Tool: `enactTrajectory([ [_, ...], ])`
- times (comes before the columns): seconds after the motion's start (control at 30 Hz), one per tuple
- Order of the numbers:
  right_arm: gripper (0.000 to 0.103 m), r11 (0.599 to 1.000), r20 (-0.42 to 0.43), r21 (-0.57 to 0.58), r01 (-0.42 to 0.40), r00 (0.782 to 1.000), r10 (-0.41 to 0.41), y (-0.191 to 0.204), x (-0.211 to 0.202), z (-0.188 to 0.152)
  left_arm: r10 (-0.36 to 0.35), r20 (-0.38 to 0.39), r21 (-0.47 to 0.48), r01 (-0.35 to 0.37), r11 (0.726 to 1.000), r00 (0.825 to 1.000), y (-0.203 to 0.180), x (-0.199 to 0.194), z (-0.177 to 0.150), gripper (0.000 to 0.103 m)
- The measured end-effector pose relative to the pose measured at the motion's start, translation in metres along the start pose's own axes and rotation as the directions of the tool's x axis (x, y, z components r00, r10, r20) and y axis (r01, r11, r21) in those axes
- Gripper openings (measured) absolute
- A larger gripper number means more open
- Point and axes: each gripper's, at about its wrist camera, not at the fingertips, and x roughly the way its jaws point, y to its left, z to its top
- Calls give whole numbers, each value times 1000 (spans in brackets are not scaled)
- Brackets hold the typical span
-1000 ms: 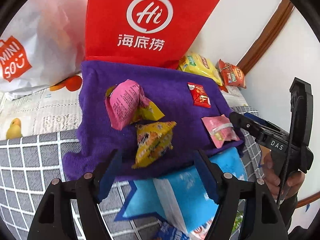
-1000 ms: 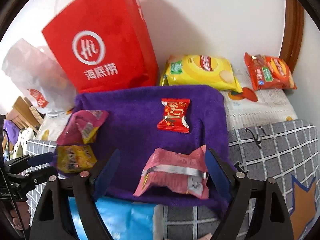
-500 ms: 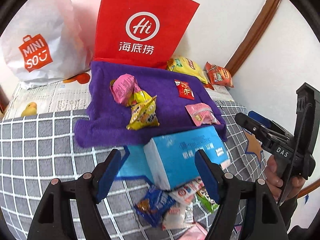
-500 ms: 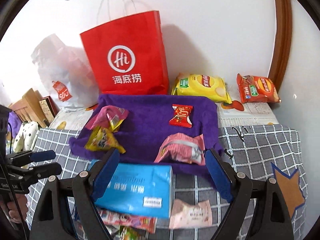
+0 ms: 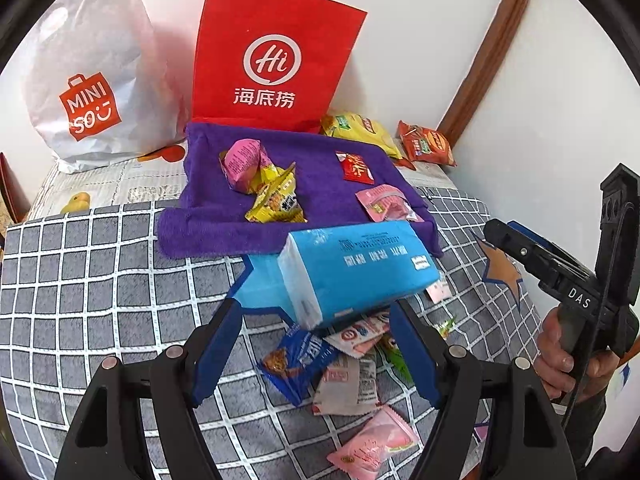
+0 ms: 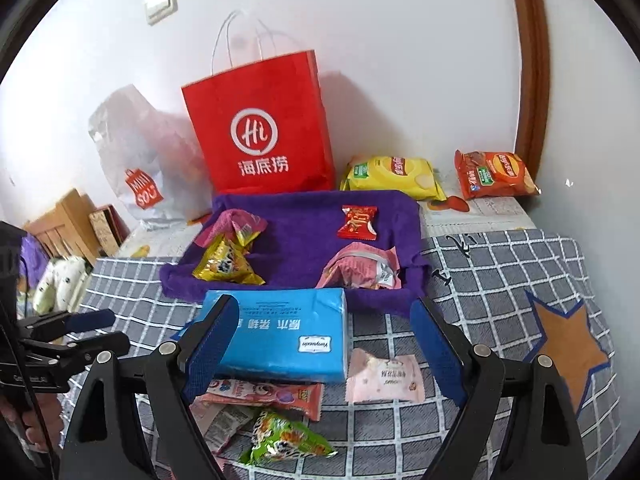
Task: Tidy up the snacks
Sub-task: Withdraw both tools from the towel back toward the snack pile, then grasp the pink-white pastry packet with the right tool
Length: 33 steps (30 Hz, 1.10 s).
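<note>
Both grippers hang above the near part of the bed, jaws apart and empty: the left gripper (image 5: 316, 354) over the loose snack pile (image 5: 344, 368), the right gripper (image 6: 324, 346) over the blue tissue pack (image 6: 280, 340). Four snacks already lie on the purple towel (image 6: 304, 240) toward the bed's far edge, in front of the red paper bag (image 6: 260, 128). The pile sits half under the tissue pack, with a pink-white packet (image 6: 384, 376) just beside the pack's right end and a green packet (image 6: 288, 444) nearer the bed's front edge.

The step in hand looks like choosing the next snack. The exposed pink-white packet seems easiest: come straight down, pinch across its short width, and lift clear without nudging the tissue pack. Packets pinned under the pack are better left until it is shifted.
</note>
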Motion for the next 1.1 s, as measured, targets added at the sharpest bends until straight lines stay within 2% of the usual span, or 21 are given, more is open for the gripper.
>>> enactTrajectory([
  [0.17, 87, 999, -14, 42, 2, 1000, -1, -14, -4, -11, -19, 23, 10, 19, 1000, 1000, -4, -7, -6, 74],
  [0.33, 87, 996, -30, 84, -1, 1000, 3, -28, -5, -21, -9, 41, 21, 8, 1000, 999, -9, -10, -12, 74],
  [0.7, 87, 994, -57, 97, 46, 998, -40, -47, -7, -37, -24, 26, 64, 22, 998, 999, -26, -4, -17, 74],
  [1.1, 87, 992, -100, 100, 77, 993, -67, -61, 6, -48, -31, 10, 44, 31, 999, 999, -23, 6, -19, 74],
])
